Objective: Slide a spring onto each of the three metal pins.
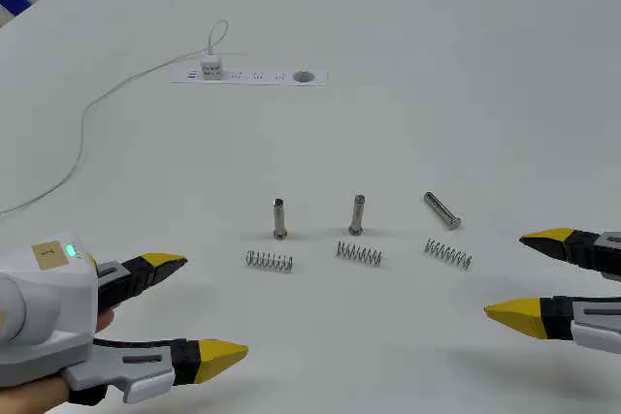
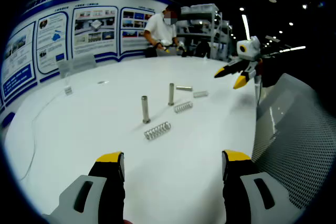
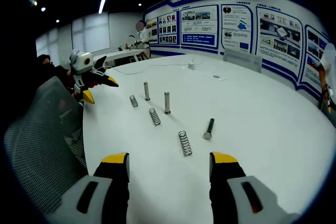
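Three pins and three springs sit in two rows near the middle of a white table (image 1: 437, 46). The left pin (image 1: 279, 218) and the middle pin (image 1: 357, 214) stand upright on their heads; the right pin (image 1: 441, 210) lies on its side, tilted away from the other two. A spring lies flat just in front of each pin, on the person's side: the left spring (image 1: 269, 261), the middle spring (image 1: 359, 254) and the right spring (image 1: 447, 254); none is on a pin, and none touches one.

The left gripper (image 1: 209, 305) hovers low at the near left, well apart from the left spring, with its yellow-tipped fingers spread wide and nothing between them. The right gripper (image 1: 506, 274) comes in from the right edge, near the right spring but apart from it; its fingers are spread too and hold nothing. The row of springs lies between the near edge of the table and the pins.

Farther back on the table lies a white power strip (image 1: 250, 76) with a small charger (image 1: 211, 69) plugged into it; a thin cable (image 1: 82, 133) loops from the charger and runs off towards the left edge, well apart from the pins.

In the left gripper view a mesh chair back (image 2: 299, 145) crowds the right side beside the table edge; a person (image 2: 160, 30) stands beyond the far end of the table, and posters (image 2: 94, 27) cover the wall behind.
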Tool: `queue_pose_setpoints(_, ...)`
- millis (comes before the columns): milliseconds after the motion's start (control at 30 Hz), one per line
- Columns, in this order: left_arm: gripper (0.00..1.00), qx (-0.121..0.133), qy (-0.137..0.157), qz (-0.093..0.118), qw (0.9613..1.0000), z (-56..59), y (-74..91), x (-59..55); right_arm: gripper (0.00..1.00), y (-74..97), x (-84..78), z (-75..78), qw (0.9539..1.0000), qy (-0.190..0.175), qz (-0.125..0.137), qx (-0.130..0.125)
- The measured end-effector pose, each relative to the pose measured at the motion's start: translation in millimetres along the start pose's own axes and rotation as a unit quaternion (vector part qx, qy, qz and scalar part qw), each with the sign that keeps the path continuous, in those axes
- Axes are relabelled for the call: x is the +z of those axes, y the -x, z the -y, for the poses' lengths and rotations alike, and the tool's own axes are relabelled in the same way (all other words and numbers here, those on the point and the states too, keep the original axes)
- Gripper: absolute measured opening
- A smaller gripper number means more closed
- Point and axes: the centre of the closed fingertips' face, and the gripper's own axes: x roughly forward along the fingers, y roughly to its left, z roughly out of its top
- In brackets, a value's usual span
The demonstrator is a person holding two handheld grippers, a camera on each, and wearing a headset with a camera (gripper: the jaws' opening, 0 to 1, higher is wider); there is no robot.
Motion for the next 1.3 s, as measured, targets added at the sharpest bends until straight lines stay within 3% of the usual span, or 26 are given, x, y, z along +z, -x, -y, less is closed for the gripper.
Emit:
queue_pose_setpoints(600,0.78,0.004,0.006,0.008,0.9999,0.4,0.0,-0.7,0.59,-7.4,13.6,11.1,0.9999,-0.009,-0.011,-0.008)
queue_pose_setpoints(833,0.77,0.003,0.007,0.009,0.9999,0.5,0.0,-1.0,0.53,-14.0,28.2,26.7,0.9992,-0.025,-0.015,-0.026)
queue_pose_setpoints(1200,0.77,0.003,0.008,0.008,0.9999,0.7,-0.7,-2.2,0.33,-41.4,47.6,55.4,0.9961,-0.028,-0.053,-0.065)
queue_pose_setpoints(1300,0.77,0.004,0.01,0.007,0.9999,0.5,-0.7,-2.6,0.3,-53.9,46.8,63.3,0.9937,-0.027,-0.076,-0.078)
